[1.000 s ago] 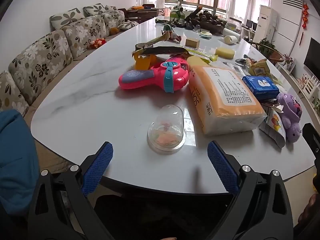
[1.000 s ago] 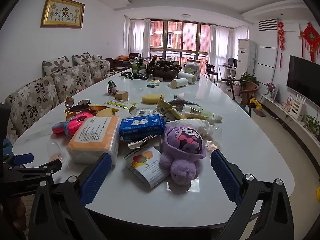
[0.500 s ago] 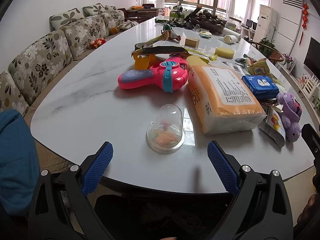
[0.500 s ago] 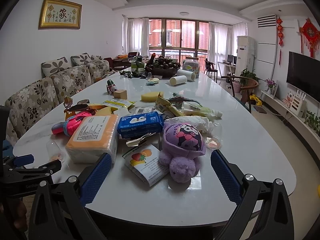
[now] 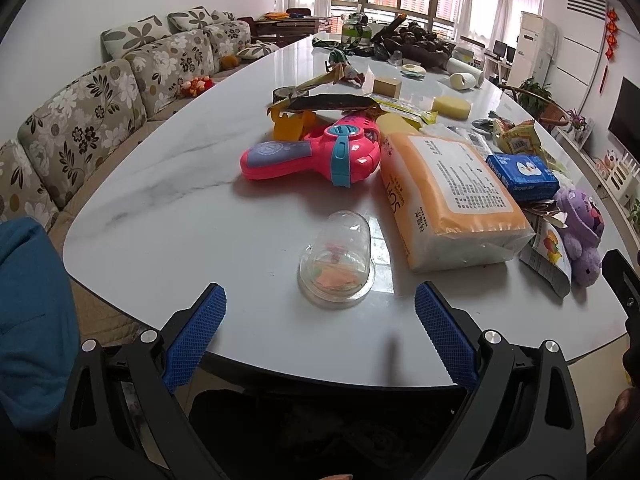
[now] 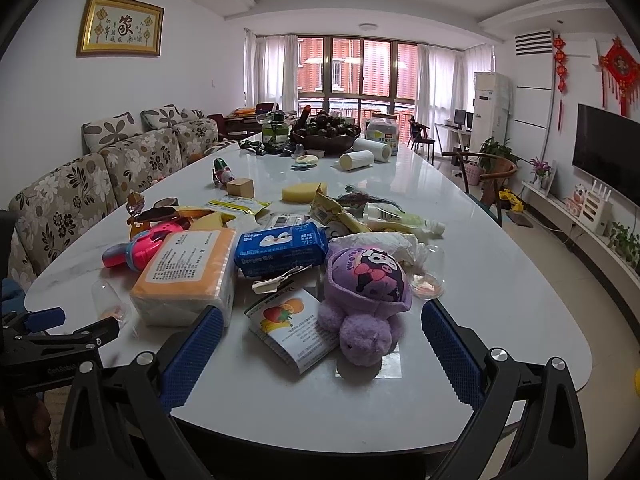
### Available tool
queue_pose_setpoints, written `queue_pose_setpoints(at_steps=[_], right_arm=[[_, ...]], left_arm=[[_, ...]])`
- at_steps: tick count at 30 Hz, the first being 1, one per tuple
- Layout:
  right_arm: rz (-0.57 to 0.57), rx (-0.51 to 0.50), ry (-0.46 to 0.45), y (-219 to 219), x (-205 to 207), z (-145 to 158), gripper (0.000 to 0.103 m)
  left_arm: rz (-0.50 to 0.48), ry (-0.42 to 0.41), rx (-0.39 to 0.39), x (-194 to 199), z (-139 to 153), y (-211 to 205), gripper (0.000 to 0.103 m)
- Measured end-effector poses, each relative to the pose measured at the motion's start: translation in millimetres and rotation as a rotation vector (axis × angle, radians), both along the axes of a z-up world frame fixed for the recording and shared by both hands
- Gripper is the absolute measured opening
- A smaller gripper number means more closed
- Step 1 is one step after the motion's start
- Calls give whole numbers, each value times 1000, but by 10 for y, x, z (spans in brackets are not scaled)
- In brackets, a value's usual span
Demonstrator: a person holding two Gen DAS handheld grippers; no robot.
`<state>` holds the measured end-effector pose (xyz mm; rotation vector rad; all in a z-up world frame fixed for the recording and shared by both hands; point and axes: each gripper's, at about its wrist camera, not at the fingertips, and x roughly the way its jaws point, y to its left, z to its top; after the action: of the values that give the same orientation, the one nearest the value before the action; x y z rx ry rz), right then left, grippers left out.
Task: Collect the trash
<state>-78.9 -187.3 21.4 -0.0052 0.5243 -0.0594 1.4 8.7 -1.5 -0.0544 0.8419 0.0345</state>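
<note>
1. Left wrist view: left gripper [image 5: 320,320], jaws wide apart and empty, poised at the near edge of the white marble bench [image 5: 160,208].
2. Clear plastic dome cup [image 5: 337,265] with orange residue stands mouth-down on the bench, just ahead of the gap between the jaws, touching neither.
3. Beyond the cup lies a pink toy hair dryer [image 5: 316,154]; ahead of the right-hand jaw lies an orange tissue pack [image 5: 448,184], its near end close beside the cup.
4. Right wrist view: right gripper [image 6: 320,344], jaws also wide apart, holding nothing.
5. Between and just beyond these jaws sit a purple plush toy [image 6: 366,292] and a torn fruit-print sachet [image 6: 294,326], the sachet touching the plush.
6. Farther ahead: a blue wipes pack [image 6: 280,248]; a second clear cup [image 6: 430,272] ahead of the right-hand jaw.
</note>
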Motion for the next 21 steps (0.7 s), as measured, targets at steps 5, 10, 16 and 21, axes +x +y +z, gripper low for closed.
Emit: queue_pose_setpoints(at_steps=[5, 10, 16, 21], right_arm=[[-7, 12, 15, -25, 14, -28, 98], [-8, 14, 19, -28, 21, -31, 98], [-10, 17, 21, -33, 22, -32, 98], [-9, 13, 22, -30, 30, -28, 98]], left_arm=[[-1, -4, 3, 17, -7, 13, 93], [2, 1, 1, 23, -20, 15, 93], [0, 0, 0, 22, -17, 5, 93], [4, 2, -3, 23, -18, 5, 93]])
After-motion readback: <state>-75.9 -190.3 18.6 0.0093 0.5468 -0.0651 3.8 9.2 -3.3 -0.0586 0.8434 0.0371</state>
